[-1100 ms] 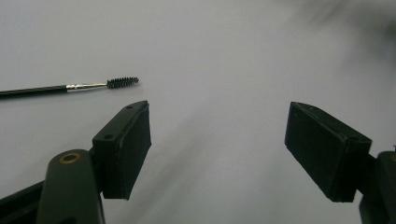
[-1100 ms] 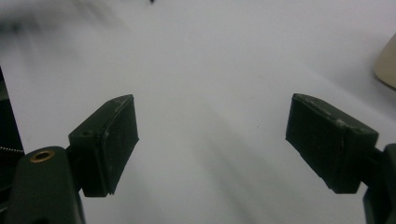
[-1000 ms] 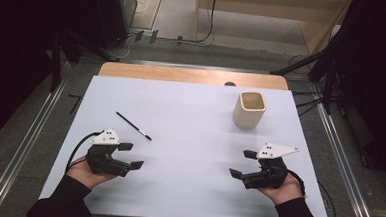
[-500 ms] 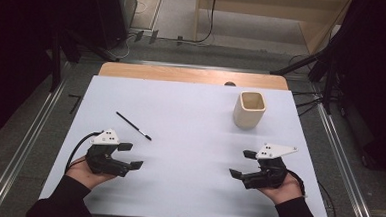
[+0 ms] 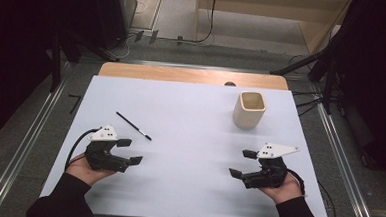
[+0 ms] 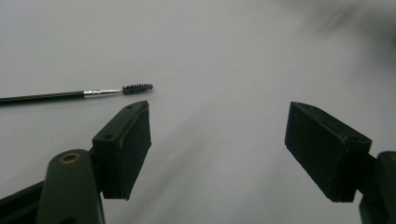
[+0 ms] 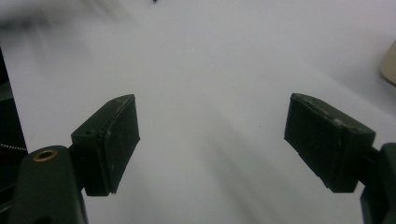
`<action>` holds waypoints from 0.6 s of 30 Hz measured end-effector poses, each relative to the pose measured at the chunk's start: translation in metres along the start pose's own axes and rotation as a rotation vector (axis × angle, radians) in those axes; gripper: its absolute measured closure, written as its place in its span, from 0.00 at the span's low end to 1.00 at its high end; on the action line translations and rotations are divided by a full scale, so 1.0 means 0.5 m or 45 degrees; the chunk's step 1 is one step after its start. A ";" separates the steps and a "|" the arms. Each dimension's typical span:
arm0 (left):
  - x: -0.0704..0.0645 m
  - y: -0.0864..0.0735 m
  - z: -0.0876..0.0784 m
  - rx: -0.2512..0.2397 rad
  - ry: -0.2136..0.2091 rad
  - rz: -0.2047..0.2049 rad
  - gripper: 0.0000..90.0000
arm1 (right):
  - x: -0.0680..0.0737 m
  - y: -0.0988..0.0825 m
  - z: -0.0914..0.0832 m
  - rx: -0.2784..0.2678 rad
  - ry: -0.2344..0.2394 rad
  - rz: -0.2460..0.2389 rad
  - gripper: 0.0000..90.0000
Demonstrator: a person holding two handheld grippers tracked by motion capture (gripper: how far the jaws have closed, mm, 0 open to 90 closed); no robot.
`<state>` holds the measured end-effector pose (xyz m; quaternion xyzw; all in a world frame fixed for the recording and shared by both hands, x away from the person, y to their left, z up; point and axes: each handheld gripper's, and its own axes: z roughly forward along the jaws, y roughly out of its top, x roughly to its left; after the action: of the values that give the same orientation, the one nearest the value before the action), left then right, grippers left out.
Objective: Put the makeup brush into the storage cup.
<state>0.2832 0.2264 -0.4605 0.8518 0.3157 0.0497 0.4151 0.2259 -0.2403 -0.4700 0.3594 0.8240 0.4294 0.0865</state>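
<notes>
Left tongs and right tongs are shown resting low on the bench, each held in a hand at the near edge, jaws spread wide with nothing between them; in the left gripper view and the right gripper view the flat black rectangular pads are seen well apart over bare surface. The step in hand is judged to be the start of the work, with no grasp yet made. The brush, taken as the landmark, lies flat just beyond the left tongs and apart from them; in the left gripper view the brush is seen as a thin, rigid black stick joined by a short bright metal ferrule to a small dark spiral-bristled head, which points toward the bench centre. The next move is judged to call for a short forward reach by the left tongs, followed by a low, narrow pinch across the slender handle, which may roll or slip. A cream cup, squarish with rounded corners, matt and open-topped, stands upright well to the right of the brush, beyond the right tongs. The bench is covered by a smooth, pale, matt sheet, with a wooden strip along its far edge.
</notes>
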 end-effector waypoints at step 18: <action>0.042 0.028 0.018 -0.027 0.070 0.007 0.25 | 0.002 -0.006 0.003 -0.051 -0.039 -0.027 0.19</action>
<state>0.3101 0.2260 -0.4597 0.8464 0.3243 0.0776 0.4152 0.2245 -0.2397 -0.4732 0.3553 0.8177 0.4393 0.1107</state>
